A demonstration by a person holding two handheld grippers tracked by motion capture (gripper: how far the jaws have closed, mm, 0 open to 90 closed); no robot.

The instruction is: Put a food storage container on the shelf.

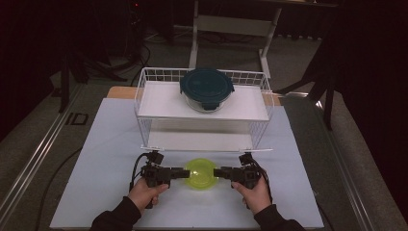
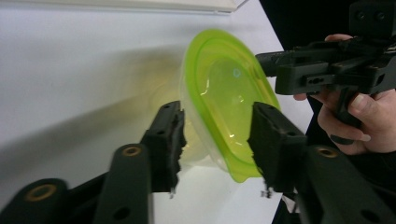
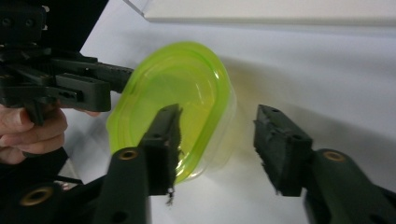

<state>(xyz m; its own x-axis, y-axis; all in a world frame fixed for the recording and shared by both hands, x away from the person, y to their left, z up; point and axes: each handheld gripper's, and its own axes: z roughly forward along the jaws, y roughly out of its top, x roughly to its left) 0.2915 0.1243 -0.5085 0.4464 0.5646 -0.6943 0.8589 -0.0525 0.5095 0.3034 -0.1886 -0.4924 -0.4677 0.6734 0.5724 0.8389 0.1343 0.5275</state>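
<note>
Both grippers, left and right, straddled opposite rims of the lime-lidded container, jaws apart and unclamped, positioned for a balanced two-sided lift.

Counted two hand-held grippers: left gripper, right gripper. One green-lidded container sat between them. Beyond both stood one wire rack bearing one dark-lidded glass container.

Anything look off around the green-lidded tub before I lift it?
Nothing is spilled or broken. The tub sits upright on the white table, lid seated flat. One oddity: the pads on both grippers look frayed at the edges. The teal-lidded container sits squarely on the rack.
</note>
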